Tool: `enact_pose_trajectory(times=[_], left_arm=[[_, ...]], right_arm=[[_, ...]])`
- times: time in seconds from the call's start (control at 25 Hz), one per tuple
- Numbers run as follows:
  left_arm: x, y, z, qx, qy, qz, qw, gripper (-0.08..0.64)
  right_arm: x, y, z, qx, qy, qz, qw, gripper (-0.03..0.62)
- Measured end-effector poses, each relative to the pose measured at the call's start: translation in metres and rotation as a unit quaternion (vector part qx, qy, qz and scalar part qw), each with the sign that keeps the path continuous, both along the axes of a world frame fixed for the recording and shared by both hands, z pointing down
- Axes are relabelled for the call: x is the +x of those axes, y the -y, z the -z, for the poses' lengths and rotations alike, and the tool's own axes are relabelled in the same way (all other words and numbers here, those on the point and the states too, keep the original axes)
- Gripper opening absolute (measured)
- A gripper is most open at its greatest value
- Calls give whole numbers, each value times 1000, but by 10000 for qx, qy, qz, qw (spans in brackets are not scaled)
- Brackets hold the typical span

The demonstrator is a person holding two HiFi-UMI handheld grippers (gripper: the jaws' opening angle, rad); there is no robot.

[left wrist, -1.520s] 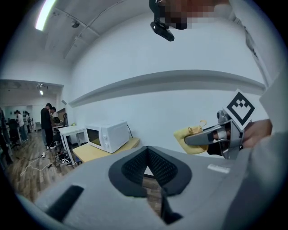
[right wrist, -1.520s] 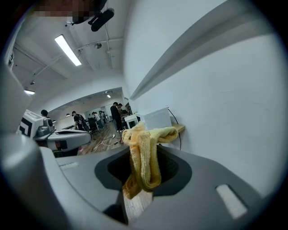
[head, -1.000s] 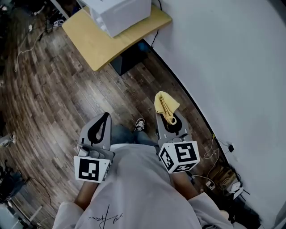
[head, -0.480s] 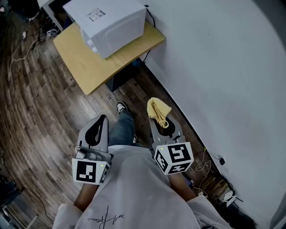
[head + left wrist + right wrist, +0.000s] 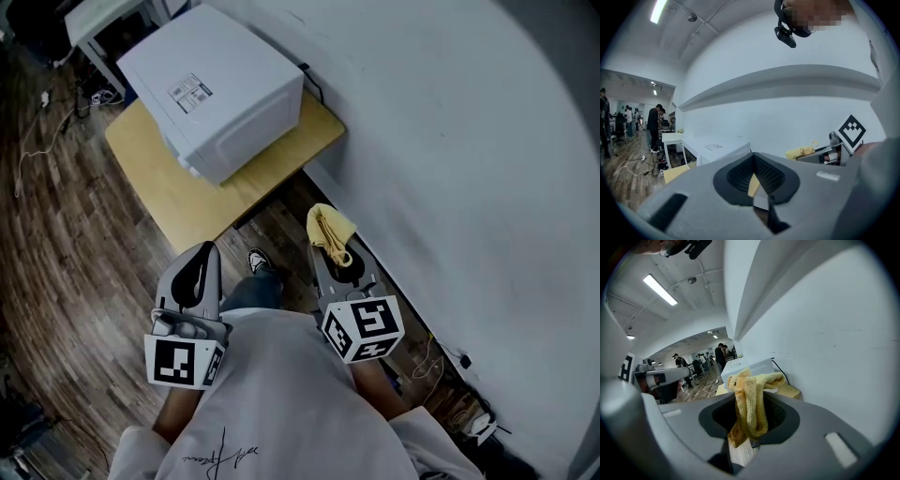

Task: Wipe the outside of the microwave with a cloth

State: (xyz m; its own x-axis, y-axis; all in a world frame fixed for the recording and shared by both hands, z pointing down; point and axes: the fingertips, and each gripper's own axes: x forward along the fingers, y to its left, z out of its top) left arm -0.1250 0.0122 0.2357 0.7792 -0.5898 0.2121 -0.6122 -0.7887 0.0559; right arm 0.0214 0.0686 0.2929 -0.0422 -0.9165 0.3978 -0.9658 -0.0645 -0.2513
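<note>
A white microwave (image 5: 214,89) stands on a low wooden table (image 5: 202,187) against the white wall, ahead of me. My right gripper (image 5: 328,246) is shut on a folded yellow cloth (image 5: 328,230), held short of the table's near edge. In the right gripper view the yellow cloth (image 5: 750,404) hangs out of the shut jaws, with the microwave (image 5: 747,369) beyond it. My left gripper (image 5: 200,262) is shut with nothing in it, level with the right one. The microwave (image 5: 715,150) shows far off in the left gripper view too.
A white wall (image 5: 450,141) runs along the right. A power cord (image 5: 314,80) leaves the microwave's back. Cables (image 5: 33,141) lie on the wood floor at the left. A white desk (image 5: 103,14) stands behind the table. People (image 5: 655,126) stand far off in the room.
I have walked toward the table: the microwave and table have come further into view and nearer. Both grippers keep their pose and the cloth stays clamped.
</note>
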Motion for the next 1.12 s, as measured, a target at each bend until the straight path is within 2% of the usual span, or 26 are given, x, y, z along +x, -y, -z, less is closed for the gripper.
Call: enact_pose_trajectory(times=[0.2, 0.48, 0.72, 0.92, 1.12], left_arm=[[19, 56, -4, -56, -2, 145, 9999, -8], [21, 87, -6, -72, -100, 561, 9983, -8], [27, 83, -15, -170, -214, 1274, 9915, -9], [35, 69, -19, -250, -250, 2064, 9778, -11], [49, 46, -19, -186, -219, 2302, 9727, -11]], right_arm=[[26, 64, 0, 338, -66, 62, 9994, 110], [56, 121, 9, 877, -429, 214, 9950, 110], [83, 162, 5, 1182, -603, 583, 9894, 110], [104, 196, -5, 1444, -476, 837, 9848, 110], [121, 226, -27, 1586, -479, 1046, 9806, 112]])
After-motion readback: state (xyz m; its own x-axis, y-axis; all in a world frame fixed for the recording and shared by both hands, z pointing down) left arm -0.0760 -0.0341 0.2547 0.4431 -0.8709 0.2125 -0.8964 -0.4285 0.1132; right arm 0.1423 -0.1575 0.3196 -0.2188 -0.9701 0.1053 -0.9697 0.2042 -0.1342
